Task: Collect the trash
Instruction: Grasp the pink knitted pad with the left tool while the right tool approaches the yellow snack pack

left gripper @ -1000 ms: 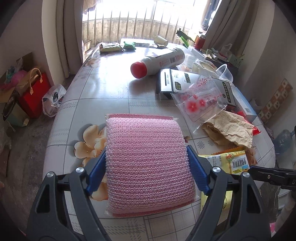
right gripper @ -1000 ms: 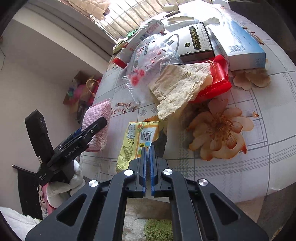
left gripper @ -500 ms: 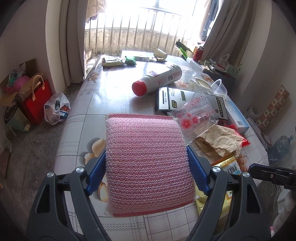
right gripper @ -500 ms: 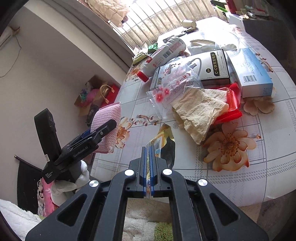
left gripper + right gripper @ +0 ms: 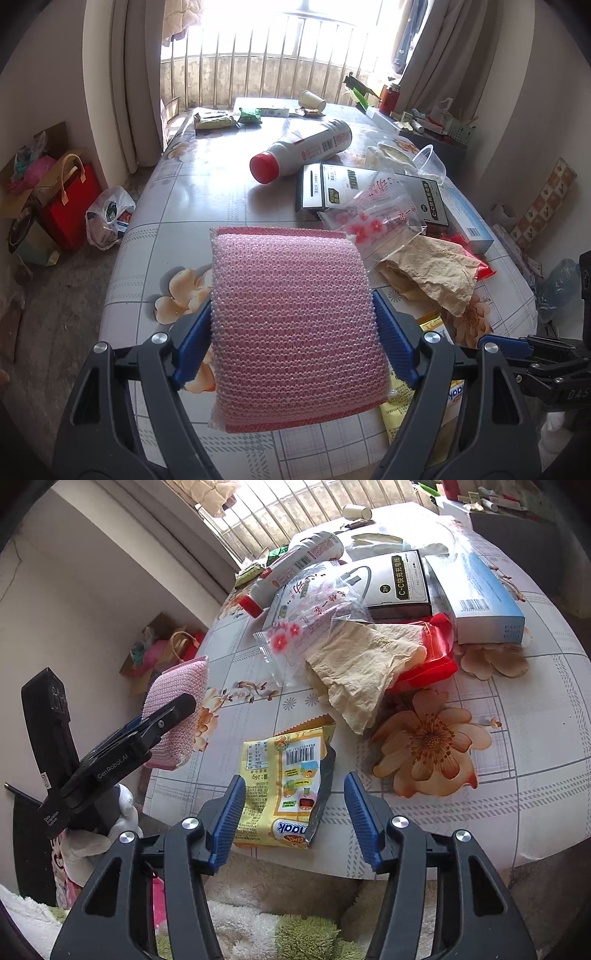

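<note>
Floral table (image 5: 207,192), barred window (image 5: 280,74), curtains (image 5: 125,85)

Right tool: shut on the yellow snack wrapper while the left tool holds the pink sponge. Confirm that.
Not quite. The right wrist view shows the right tool open, the yellow snack wrapper lying between its blue fingers on the table. The left tool does hold the pink sponge.

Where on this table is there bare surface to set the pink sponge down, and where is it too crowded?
Bare tablecloth runs along the left side, between the table's left edge and the red-capped bottle, ahead of the pink sponge in the left gripper. The right half is crowded: black box, clear bag, crumpled paper, yellow snack wrapper.
</note>
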The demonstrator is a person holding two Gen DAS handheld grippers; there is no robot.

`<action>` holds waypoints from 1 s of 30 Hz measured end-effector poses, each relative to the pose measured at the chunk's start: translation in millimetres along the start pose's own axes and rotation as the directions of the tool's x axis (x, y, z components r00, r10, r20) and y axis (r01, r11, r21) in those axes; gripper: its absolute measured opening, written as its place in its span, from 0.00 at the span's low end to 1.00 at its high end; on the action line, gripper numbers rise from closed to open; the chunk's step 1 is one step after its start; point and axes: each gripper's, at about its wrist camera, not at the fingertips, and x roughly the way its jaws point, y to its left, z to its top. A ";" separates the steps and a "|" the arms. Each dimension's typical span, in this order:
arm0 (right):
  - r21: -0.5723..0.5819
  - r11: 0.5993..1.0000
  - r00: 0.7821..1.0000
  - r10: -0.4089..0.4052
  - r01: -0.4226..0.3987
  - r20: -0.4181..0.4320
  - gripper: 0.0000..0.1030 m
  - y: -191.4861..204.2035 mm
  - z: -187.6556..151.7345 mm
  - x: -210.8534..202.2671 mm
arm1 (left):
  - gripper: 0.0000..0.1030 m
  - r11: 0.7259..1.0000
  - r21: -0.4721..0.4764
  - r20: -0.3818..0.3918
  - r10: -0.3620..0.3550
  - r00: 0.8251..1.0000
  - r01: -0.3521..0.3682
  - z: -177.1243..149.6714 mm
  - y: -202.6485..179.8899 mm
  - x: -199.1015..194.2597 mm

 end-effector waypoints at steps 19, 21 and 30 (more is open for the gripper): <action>-0.163 0.975 0.988 -0.141 0.150 0.064 0.01 30.9 -6.6 26.5 | 0.74 0.999 -0.023 0.017 0.038 0.999 -0.038 -3.4 17.6 -12.8; -0.171 0.975 0.987 -0.130 0.145 0.094 0.01 33.7 -5.3 16.5 | 0.74 0.999 -0.024 0.025 0.043 0.999 -0.042 -1.8 17.8 -16.9; -0.175 0.978 0.970 -0.073 0.115 0.233 0.01 35.2 -6.2 -42.0 | 0.74 0.999 0.013 0.072 0.034 0.997 -0.035 10.3 -0.6 -38.4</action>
